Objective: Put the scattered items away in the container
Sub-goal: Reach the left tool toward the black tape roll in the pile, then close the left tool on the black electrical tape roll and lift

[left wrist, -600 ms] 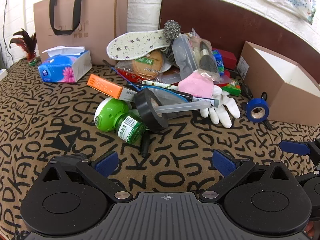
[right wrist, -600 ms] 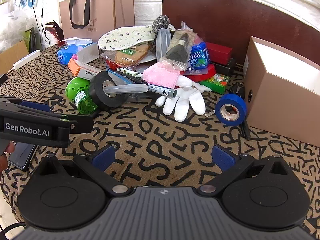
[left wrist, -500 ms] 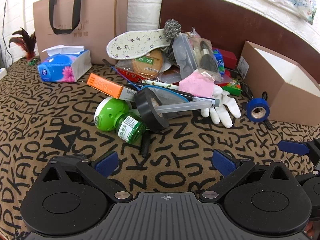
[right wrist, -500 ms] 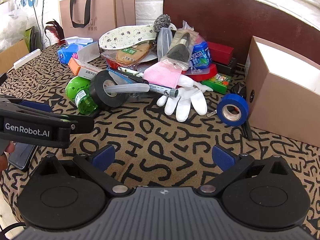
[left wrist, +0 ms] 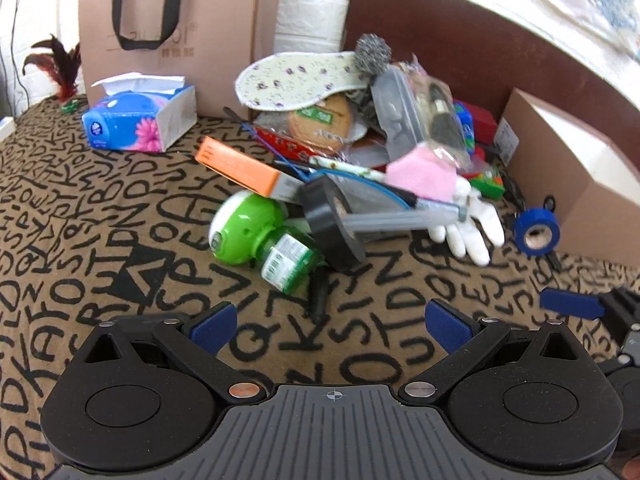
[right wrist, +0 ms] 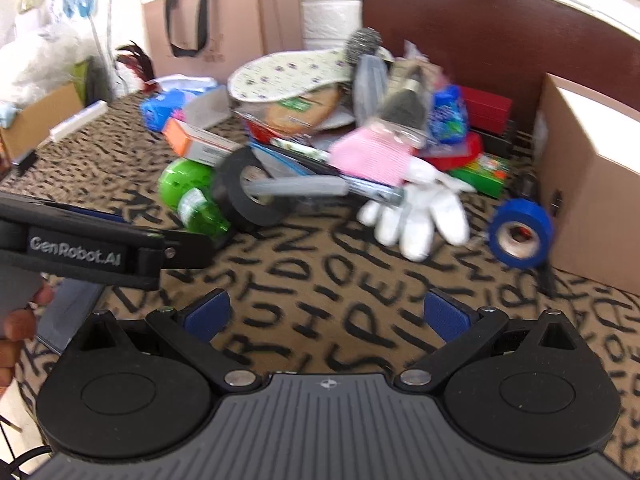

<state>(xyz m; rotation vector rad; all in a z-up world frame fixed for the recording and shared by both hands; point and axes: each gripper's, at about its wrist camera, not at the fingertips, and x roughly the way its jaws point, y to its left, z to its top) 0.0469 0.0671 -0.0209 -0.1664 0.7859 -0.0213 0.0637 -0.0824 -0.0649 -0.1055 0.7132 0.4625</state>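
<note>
A pile of loose items lies on the letter-print cloth. It includes a black tape roll (left wrist: 332,224) (right wrist: 248,188), a green bottle (left wrist: 260,240) (right wrist: 188,196), a white glove (left wrist: 468,224) (right wrist: 416,216), an orange box (left wrist: 240,168), a pink cloth (left wrist: 422,174) and a flowered insole (left wrist: 296,76). A blue tape roll (left wrist: 536,232) (right wrist: 520,236) stands against the open cardboard box (left wrist: 568,168) (right wrist: 588,176) on the right. My left gripper (left wrist: 332,326) is open and empty, short of the green bottle. My right gripper (right wrist: 327,314) is open and empty, in front of the glove.
A blue tissue pack (left wrist: 136,120) and a brown paper bag (left wrist: 172,28) stand at the back left. A dark headboard (left wrist: 460,40) closes the back. In the right wrist view the left gripper's finger (right wrist: 184,245) reaches in from the left, a hand (right wrist: 16,328) behind it.
The right gripper has moved closer to the pile and its view is blurred by motion. The left gripper has shifted only slightly. Both stay open.
</note>
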